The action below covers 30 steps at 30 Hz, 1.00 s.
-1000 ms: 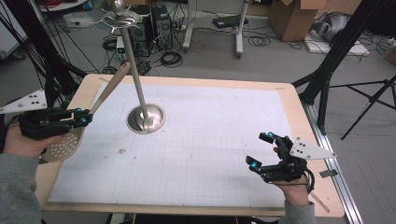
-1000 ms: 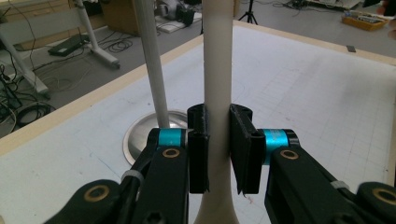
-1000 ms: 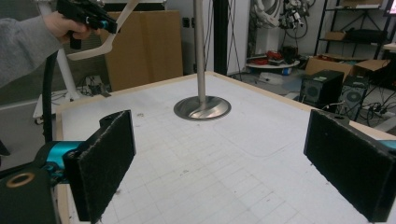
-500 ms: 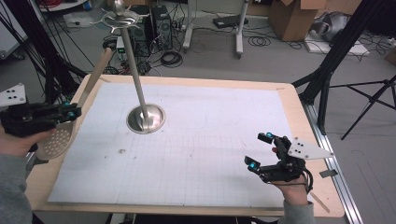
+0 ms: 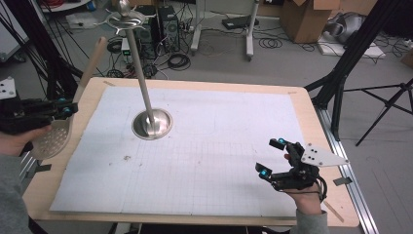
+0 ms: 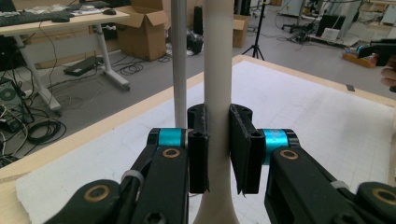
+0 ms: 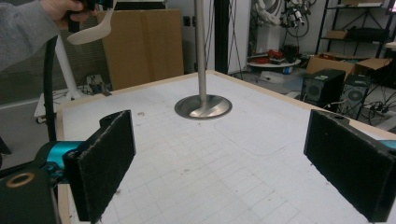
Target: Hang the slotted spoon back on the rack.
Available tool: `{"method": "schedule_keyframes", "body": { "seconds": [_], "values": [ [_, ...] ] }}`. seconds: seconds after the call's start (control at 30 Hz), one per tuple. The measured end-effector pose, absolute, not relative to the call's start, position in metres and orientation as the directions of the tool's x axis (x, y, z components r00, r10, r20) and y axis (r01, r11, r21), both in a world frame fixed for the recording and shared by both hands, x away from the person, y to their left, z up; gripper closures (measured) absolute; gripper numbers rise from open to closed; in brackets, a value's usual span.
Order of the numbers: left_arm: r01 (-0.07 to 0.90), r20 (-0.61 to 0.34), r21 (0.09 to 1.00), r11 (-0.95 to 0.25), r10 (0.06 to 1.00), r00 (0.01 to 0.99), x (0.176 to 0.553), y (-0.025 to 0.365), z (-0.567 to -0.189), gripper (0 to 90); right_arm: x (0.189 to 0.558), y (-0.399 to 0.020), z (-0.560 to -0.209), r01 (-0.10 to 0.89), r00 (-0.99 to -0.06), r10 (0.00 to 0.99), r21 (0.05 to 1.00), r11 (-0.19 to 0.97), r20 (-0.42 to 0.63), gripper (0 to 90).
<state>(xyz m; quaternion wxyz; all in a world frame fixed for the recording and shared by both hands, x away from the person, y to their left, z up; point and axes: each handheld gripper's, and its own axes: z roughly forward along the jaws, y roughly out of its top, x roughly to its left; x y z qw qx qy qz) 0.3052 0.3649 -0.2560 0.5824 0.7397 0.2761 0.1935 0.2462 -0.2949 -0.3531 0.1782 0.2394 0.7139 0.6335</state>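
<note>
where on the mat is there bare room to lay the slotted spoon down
Most of the gridded mat is bare: the wide stretch between the metal stand's base and the right gripper, and the far right part. The spoon, shut in the left gripper, hangs off the left edge. It is tight only around the stand.

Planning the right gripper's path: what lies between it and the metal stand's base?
Nothing: in the high view, only bare gridded mat runs from the open right gripper to the stand's base. The right gripper view shows the same bare stretch.
</note>
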Motion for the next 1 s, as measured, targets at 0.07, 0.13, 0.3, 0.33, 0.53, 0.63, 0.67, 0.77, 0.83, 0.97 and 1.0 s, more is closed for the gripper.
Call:
{"method": "schedule_keyframes", "body": {
  "seconds": [0.07, 0.13, 0.3, 0.33, 0.53, 0.63, 0.67, 0.77, 0.83, 0.97, 1.0],
  "values": [
    [0.179, -0.033, 0.969, -0.168, 0.635, 0.772, 0.305, 0.366, -0.255, 77.8, 0.246, -0.295, -0.353, 0.117, -0.822, 0.568, 0.990, 0.084, 0.049, 7.9],
    [0.181, -0.038, 0.970, -0.161, 0.637, 0.770, 0.306, 0.367, -0.254, 77.8, 0.246, -0.295, -0.353, 0.116, -0.821, 0.568, 0.990, 0.082, 0.049, 7.9],
    [0.193, -0.058, 0.971, -0.139, 0.650, 0.758, 0.311, 0.374, -0.254, 77.8, 0.246, -0.294, -0.353, 0.123, -0.821, 0.568, 0.989, 0.085, 0.053, 7.9],
    [0.193, -0.058, 0.972, -0.137, 0.651, 0.757, 0.311, 0.375, -0.254, 77.7, 0.246, -0.294, -0.353, 0.121, -0.821, 0.568, 0.989, 0.086, 0.051, 7.9],
    [0.189, -0.077, 0.977, -0.103, 0.651, 0.755, 0.317, 0.382, -0.253, 77.8, 0.245, -0.296, -0.353, 0.122, -0.819, 0.571, 0.989, 0.085, 0.052, 7.9],
    [0.197, -0.089, 0.976, -0.093, 0.655, 0.750, 0.320, 0.384, -0.252, 77.7, 0.245, -0.297, -0.353, 0.126, -0.817, 0.574, 0.989, 0.080, 0.057, 7.9],
    [0.197, -0.089, 0.976, -0.092, 0.654, 0.751, 0.321, 0.385, -0.252, 77.8, 0.245, -0.297, -0.353, 0.124, -0.817, 0.574, 0.989, 0.081, 0.056, 7.9],
    [0.200, -0.097, 0.976, -0.084, 0.655, 0.750, 0.323, 0.386, -0.252, 77.8, 0.245, -0.298, -0.353, 0.120, -0.816, 0.576, 0.990, 0.080, 0.052, 7.9],
    [0.207, -0.099, 0.974, -0.088, 0.659, 0.746, 0.324, 0.385, -0.253, 77.8, 0.244, -0.299, -0.354, 0.125, -0.814, 0.579, 0.989, 0.080, 0.056, 7.9],
    [0.208, -0.105, 0.975, -0.081, 0.657, 0.746, 0.327, 0.384, -0.254, 77.8, 0.244, -0.299, -0.354, 0.125, -0.814, 0.578, 0.989, 0.078, 0.057, 7.8],
    [0.208, -0.108, 0.975, -0.076, 0.658, 0.745, 0.327, 0.384, -0.254, 77.8, 0.244, -0.299, -0.354, 0.122, -0.813, 0.580, 0.989, 0.079, 0.054, 7.9]
  ]
}}
